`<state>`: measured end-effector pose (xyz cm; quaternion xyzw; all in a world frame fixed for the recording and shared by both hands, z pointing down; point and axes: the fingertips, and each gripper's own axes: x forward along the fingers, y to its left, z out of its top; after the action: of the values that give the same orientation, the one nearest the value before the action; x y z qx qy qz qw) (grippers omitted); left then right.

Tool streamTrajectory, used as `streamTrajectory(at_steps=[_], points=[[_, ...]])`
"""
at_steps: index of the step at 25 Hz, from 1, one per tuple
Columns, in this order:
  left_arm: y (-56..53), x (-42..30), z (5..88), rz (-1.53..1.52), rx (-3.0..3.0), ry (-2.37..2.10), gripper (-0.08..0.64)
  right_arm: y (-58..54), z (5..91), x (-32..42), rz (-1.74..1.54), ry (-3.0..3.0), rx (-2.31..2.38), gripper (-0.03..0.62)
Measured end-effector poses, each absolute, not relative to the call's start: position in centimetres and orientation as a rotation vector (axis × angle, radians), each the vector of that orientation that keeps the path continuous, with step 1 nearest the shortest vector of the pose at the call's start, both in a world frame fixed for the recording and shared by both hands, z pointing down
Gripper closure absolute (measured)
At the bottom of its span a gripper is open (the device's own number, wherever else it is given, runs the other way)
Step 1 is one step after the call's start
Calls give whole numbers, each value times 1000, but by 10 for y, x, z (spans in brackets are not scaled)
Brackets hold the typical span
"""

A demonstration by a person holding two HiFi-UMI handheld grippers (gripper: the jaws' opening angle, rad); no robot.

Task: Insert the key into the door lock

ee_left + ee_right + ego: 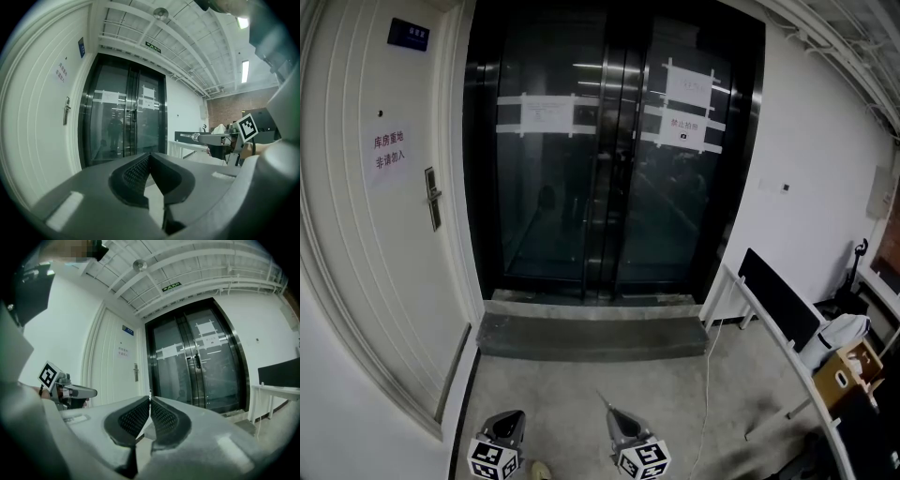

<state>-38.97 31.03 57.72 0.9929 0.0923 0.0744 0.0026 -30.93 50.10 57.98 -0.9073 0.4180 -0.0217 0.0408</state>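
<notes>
The white door [366,234] stands at the left in the head view, with its lock and handle plate [432,199] about halfway up. The same lock [135,372] shows far ahead and a little left of the tips in the right gripper view. My right gripper [613,413] is low in the head view, far from the door. It is shut on a thin metal key [604,401] that pokes out past its tips. That key [190,136] also shows in the left gripper view. My left gripper [508,418] is beside it, shut with nothing held.
Dark glass double doors [609,150] with taped paper notices fill the middle, behind a low concrete step [591,336]. A white table with a black panel [778,295], a cardboard box [848,370] and a cable on the floor [707,394] are at the right.
</notes>
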Motion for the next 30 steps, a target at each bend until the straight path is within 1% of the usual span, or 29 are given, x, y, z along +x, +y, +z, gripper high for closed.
streamTrajectory(at_steps=[6,13,21,30], points=[[308,-355,585,256,3098,317,558,498,587,-277,-97,1259,-2778,583],[290,-299,587,255,3092,349,558,480,591,-230,-110,1253,-2788,583],[262,-220,584,260,3072,393,558,449,574,-162,-113,1230,-2815,582],[198,-126,575,245,3066,403,558,385,558,-73,-95,1242,-2835,582]])
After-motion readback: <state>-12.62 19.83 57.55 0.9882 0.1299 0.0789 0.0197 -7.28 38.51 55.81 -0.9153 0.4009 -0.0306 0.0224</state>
